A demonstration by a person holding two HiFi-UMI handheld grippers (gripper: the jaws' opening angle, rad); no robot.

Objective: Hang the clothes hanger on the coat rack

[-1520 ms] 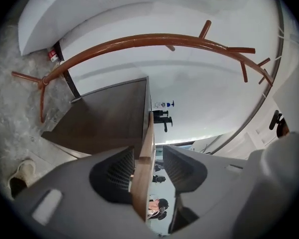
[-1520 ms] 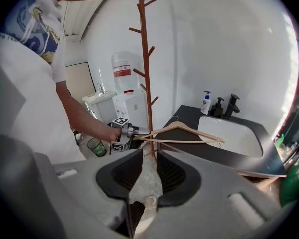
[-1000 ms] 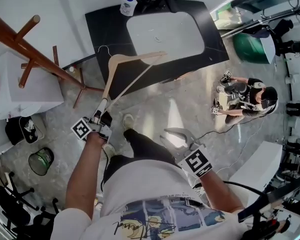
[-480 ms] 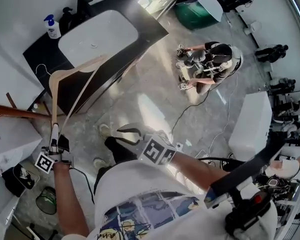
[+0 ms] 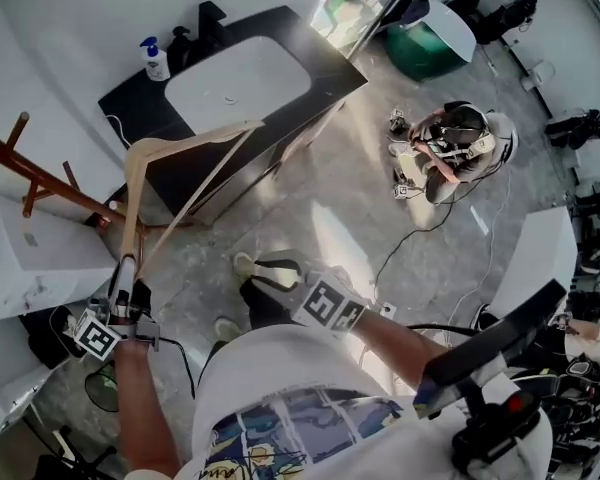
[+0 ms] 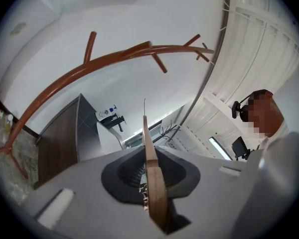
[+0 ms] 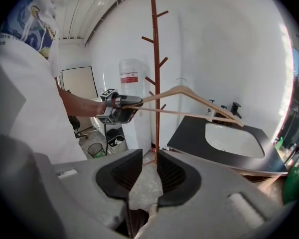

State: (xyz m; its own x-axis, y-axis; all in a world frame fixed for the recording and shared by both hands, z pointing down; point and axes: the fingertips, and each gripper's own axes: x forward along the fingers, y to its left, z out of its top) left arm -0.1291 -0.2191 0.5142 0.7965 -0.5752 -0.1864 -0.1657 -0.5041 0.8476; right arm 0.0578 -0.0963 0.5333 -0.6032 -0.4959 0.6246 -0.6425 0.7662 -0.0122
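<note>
My left gripper (image 5: pixel 127 273) is shut on one end of a pale wooden clothes hanger (image 5: pixel 132 198), which it holds up in the air. The hanger's other arm reaches toward the black counter. In the left gripper view the hanger (image 6: pixel 153 183) runs edge-on between the jaws, its wire hook (image 6: pixel 144 106) pointing up. The brown coat rack (image 5: pixel 40 178) stands to the left, apart from the hanger, and its pegs (image 6: pixel 92 44) show above. The right gripper view shows the rack (image 7: pixel 153 73) with the hanger (image 7: pixel 189 96) beside it. My right gripper (image 5: pixel 272 271) hangs low, open and empty (image 7: pixel 148 158).
A black counter (image 5: pixel 310 98) with a white sink stands behind the hanger, with a soap bottle (image 5: pixel 156 58) on it. A white cabinet (image 5: pixel 30 258) sits by the rack's foot. A person (image 5: pixel 455 148) crouches on the floor at the right. A small bin (image 7: pixel 95 149) stands near the rack.
My left gripper has risen with the hanger still in its jaws, and the hanger has rolled. The view has swung and the rack shows again at the left. My right gripper shifted slightly.
</note>
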